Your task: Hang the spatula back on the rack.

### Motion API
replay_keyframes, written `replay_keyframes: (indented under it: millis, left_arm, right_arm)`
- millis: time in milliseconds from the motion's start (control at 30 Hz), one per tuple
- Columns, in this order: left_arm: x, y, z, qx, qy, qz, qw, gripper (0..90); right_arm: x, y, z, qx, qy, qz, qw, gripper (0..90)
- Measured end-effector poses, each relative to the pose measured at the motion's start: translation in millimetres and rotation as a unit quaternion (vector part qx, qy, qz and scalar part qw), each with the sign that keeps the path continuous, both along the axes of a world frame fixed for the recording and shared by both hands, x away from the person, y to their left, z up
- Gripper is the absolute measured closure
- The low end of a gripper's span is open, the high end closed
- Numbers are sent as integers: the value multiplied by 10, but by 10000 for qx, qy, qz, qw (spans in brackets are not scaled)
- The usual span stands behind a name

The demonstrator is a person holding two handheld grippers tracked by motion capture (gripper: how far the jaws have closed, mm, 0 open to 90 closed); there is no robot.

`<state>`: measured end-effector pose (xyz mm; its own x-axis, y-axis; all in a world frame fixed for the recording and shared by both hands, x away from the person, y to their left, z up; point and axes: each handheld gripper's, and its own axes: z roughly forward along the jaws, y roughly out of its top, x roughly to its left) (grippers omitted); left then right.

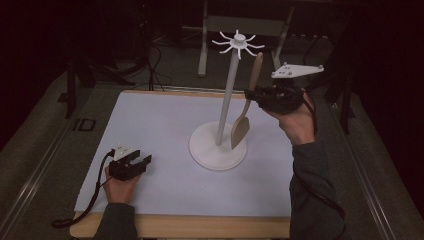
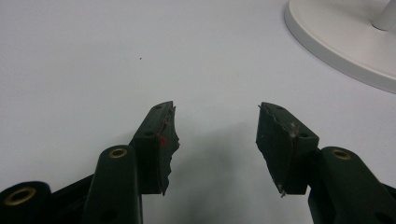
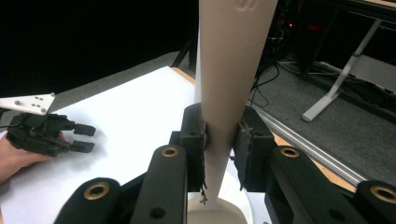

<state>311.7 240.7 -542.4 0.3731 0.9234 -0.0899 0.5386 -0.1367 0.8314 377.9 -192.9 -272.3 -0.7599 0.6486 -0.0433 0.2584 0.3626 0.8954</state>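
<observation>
Spatula (image 1: 247, 107) in wood hangs upright in my right gripper (image 1: 252, 95), right of centre in the high view, its blade just above the base of the white rack (image 1: 218, 150) and beside the pole. My jaws pinch the handle at its narrow part — in the right gripper view it rises between them. My left gripper (image 1: 142, 161) rests at lower left on the white mat (image 1: 165, 115), jaws wide and empty. I think the risk is here: the handle may swing or slide in this thin pinch, and the blade can knock the pole before the top end reaches a hook (image 1: 239, 41) — then the rack may tip.
</observation>
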Motion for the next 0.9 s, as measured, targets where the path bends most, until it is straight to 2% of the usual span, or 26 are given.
replay_keyframes:
  millis: [333, 700, 733, 833, 867, 900]
  left_arm:
    - [-1, 0, 1, 4, -2, -3, 10000, 472]
    - [-2, 5, 1, -24, -3, -1, 10000, 471]
    - [-1, 5, 1, -24, -1, -7, 10000, 472]
    - [-1, 4, 0, -24, -1, -3, 10000, 471]
    - [-1, 4, 0, -24, -1, -3, 10000, 471]
    - [-1, 5, 1, -25, 1, -3, 10000, 471]
  right_arm:
    - [44, 75, 19, -115, 107, -56, 9999, 752]
    - [107, 159, -31, -55, 160, -42, 9998, 747]
    - [107, 155, -35, -47, 148, -42, 9999, 740]
    - [93, 122, -44, -4, 110, 5, 9999, 617]
    - [93, 122, -44, -4, 110, 5, 9999, 617]
    - [76, 94, -54, -54, 75, -19, 10000, 574]
